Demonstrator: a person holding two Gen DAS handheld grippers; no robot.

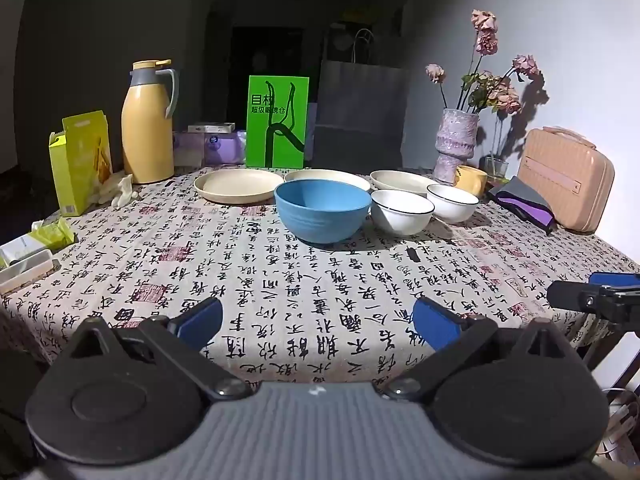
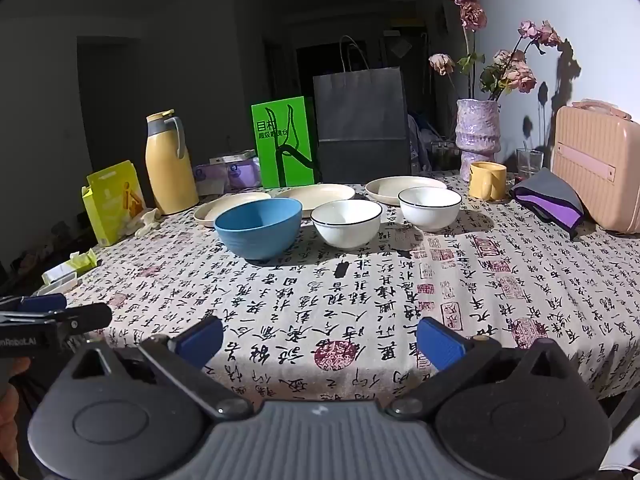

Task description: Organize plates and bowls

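A blue bowl [image 1: 322,211] [image 2: 258,226] stands mid-table, with two white black-rimmed bowls [image 1: 402,211] [image 1: 452,201] to its right; in the right wrist view they are the nearer white bowl [image 2: 346,222] and the farther one [image 2: 429,207]. Behind them lie three cream plates [image 1: 239,185] [image 1: 327,176] [image 1: 402,180]. My left gripper [image 1: 318,322] hangs open over the near table edge, nothing between its blue pads. My right gripper [image 2: 320,340] is likewise open and empty, well short of the bowls. Each gripper shows at the edge of the other's view.
The table [image 1: 280,280] wears a calligraphy cloth. At the back stand a yellow thermos [image 1: 148,124], a green card [image 1: 277,122], a dark paper bag [image 2: 362,120], a vase of dried flowers [image 1: 456,146], a yellow mug [image 2: 487,180] and a pink case [image 2: 596,164]. Yellow boxes [image 1: 82,160] sit left.
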